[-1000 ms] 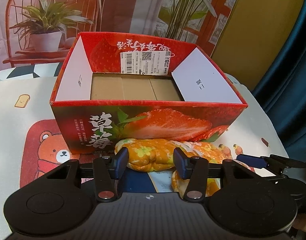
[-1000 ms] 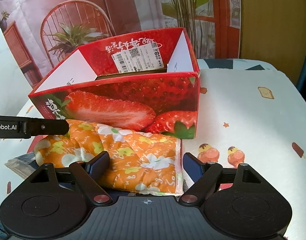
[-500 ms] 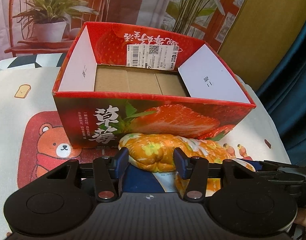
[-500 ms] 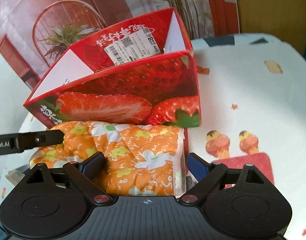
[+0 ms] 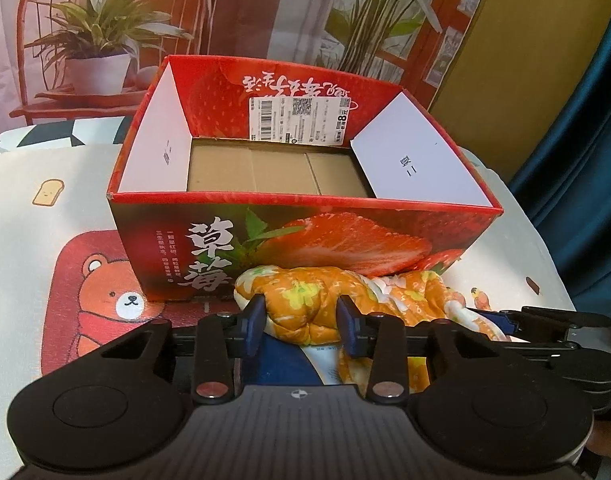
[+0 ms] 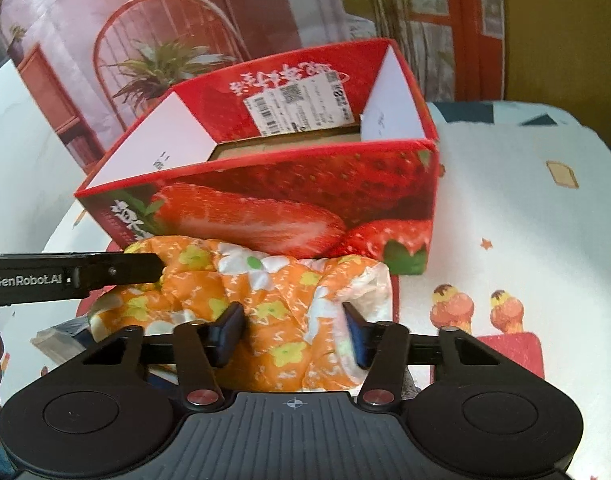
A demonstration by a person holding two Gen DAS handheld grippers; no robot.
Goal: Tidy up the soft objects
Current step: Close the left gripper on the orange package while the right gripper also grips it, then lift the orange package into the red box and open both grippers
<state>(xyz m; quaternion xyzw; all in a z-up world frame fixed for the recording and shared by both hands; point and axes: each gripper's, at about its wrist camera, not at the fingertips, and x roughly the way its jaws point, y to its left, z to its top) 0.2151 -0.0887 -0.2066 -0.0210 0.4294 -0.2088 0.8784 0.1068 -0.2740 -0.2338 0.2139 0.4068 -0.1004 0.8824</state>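
An orange floral padded cloth (image 5: 305,296) lies crumpled on the table, right against the front wall of a red strawberry box (image 5: 305,240). The box is open at the top and shows only its bare cardboard floor. My left gripper (image 5: 302,320) is closing on the cloth's left end, which bulges between its pads. My right gripper (image 6: 293,332) is closing on the right end of the cloth (image 6: 281,292), which puckers between its fingers. In the right wrist view the left gripper's black finger (image 6: 73,276) reaches in from the left, in front of the box (image 6: 265,184).
A blue and white flat item (image 5: 289,360) lies partly under the cloth. The tablecloth (image 5: 105,292) has bear and sweets prints. A printed backdrop with plants stands behind the box. A dark blue curtain (image 5: 585,120) hangs at the right.
The right gripper's jaws have narrowed a lot and the cloth has bunched up between them. The left jaws have narrowed a little on the cloth's left end.
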